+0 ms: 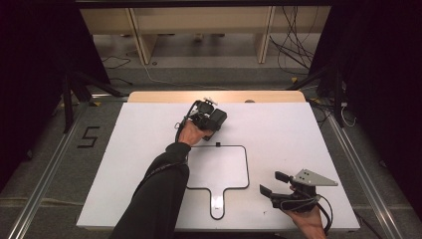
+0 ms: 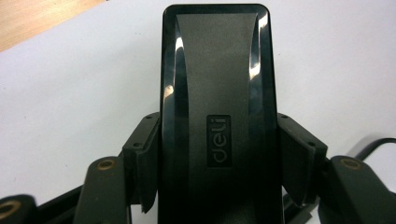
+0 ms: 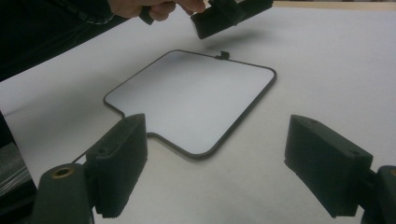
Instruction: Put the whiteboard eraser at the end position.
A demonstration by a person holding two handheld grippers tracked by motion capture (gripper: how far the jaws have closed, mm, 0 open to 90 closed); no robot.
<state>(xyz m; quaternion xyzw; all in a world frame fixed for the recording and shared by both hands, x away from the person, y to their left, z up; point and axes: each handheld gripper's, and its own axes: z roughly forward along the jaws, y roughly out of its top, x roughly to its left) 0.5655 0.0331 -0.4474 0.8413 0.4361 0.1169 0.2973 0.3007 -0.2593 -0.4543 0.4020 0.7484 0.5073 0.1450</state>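
- Gripped close in front of the left gripper view's lens, a black device (image 2: 219,116) with glossy edges and a "deli" mark on its face is sitting upright between the two jaws of the left claw (image 2: 219,168), whose pads are pressing on both of its long sides.
- Seen from the high view, the left claw (image 1: 211,118) is hovering near the far edge of the counter (image 1: 144,129), with the black device (image 1: 217,117) clamped in it; what kind of device it is I cannot tell for sure, possibly a stapler or a punch.
- From the right gripper view, that same device (image 3: 224,16) is hanging just above the white surface, throwing a soft shadow beside it, and a hand (image 3: 154,7) is showing behind it.
- A black outline (image 1: 219,172) shaped like a rounded square with a short handle is lying flat in the middle of the counter, just on the near side of the held device; a small black tab (image 1: 218,144) is sitting on its far edge.
- The right claw (image 1: 272,183) is resting at the near right corner of the counter, its jaws standing wide apart with nothing between them, as the right gripper view is showing.
- A dark sleeve (image 1: 159,194) is reaching up from the bottom edge towards the left claw.
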